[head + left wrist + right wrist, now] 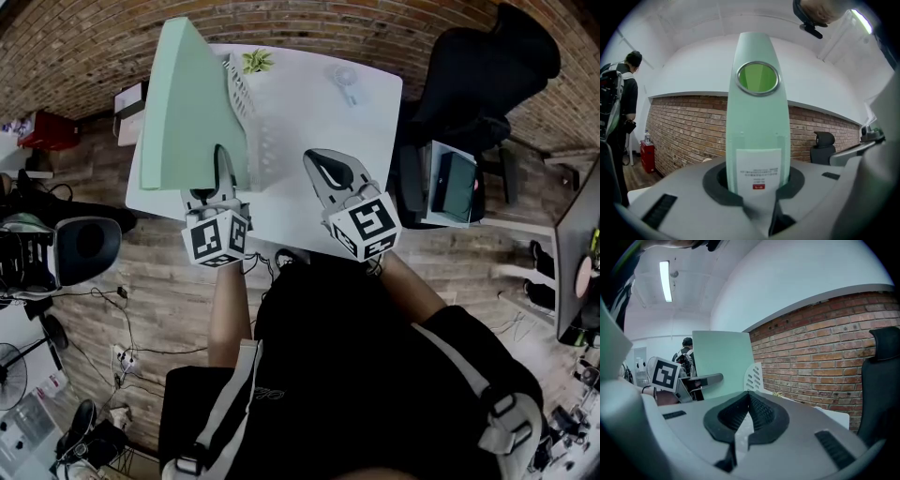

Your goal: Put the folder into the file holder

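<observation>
A mint-green folder (187, 103) stands upright over the left part of the white table (319, 122). My left gripper (221, 178) is shut on its near spine edge. In the left gripper view the folder's spine (758, 122), with a ring hole and a white label, rises from between the jaws of the left gripper (757, 183). The white slotted file holder (251, 122) stands right beside the folder, on its right. My right gripper (323, 164) hovers over the table's near edge, shut and empty. The right gripper view shows the right gripper (749, 397), the folder (723, 366) and the holder (753, 377).
A small potted plant (256, 62) and a small white fan (345, 80) sit at the table's far edge by the brick wall. A black office chair (478, 75) and a side cart (450, 183) stand to the right. A person (621, 103) stands far left.
</observation>
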Demonstrator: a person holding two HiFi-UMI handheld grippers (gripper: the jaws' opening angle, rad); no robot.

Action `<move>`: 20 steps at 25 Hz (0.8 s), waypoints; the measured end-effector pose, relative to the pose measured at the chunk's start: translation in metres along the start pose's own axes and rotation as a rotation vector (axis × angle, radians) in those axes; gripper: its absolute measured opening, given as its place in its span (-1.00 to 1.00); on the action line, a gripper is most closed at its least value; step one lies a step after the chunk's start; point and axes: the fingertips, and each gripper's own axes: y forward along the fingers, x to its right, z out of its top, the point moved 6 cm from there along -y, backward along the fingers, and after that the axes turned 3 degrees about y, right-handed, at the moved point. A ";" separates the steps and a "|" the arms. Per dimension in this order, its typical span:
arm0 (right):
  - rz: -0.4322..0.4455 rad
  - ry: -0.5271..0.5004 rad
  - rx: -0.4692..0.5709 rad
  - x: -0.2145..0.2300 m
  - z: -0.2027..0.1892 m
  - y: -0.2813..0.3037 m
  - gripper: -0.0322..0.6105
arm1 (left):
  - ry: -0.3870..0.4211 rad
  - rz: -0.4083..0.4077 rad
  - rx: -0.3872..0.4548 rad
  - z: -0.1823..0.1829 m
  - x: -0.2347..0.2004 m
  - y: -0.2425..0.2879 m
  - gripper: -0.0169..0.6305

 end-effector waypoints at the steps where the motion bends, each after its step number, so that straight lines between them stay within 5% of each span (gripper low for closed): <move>1: 0.001 -0.001 -0.001 0.000 0.000 0.000 -0.87 | 0.002 0.004 -0.002 -0.002 -0.001 0.000 -0.56; 20: 0.033 -0.004 -0.011 0.003 -0.003 0.004 -0.87 | -0.013 0.030 -0.003 -0.010 -0.005 0.006 -0.54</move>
